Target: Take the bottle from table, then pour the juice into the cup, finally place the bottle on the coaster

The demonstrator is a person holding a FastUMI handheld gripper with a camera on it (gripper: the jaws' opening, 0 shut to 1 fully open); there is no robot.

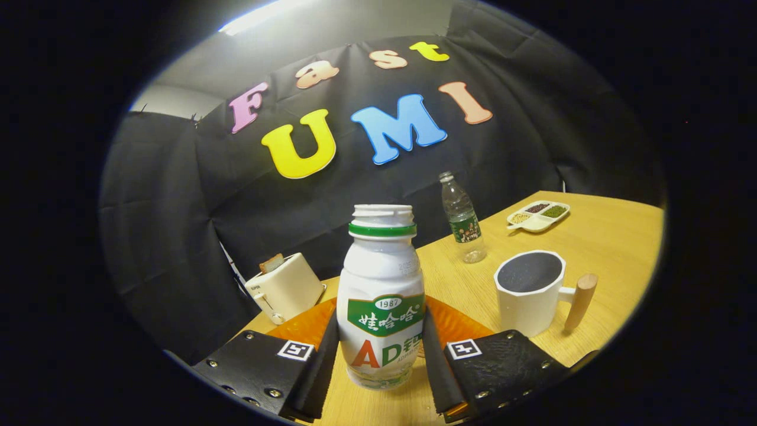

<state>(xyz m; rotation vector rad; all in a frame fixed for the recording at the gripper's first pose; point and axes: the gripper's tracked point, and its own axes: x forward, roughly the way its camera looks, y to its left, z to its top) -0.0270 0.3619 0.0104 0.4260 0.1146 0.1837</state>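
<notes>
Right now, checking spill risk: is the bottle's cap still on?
No: the bottle, held between the fingers, has an open, capless mouth.

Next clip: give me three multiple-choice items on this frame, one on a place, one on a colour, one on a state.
1. Where is the white bottle?
A. between the claw fingers
B. inside the cup
C. behind the toaster

2. Colour of the coaster behind it?
A. blue
B. orange
C. green

3. The white bottle's mouth is:
A. capped
B. uncapped
C. covered by a hand

Answers: 1 A, both fingers flank its lower body; 2 B, an orange disc shows either side; 3 B, bare threaded rim on top.
</notes>
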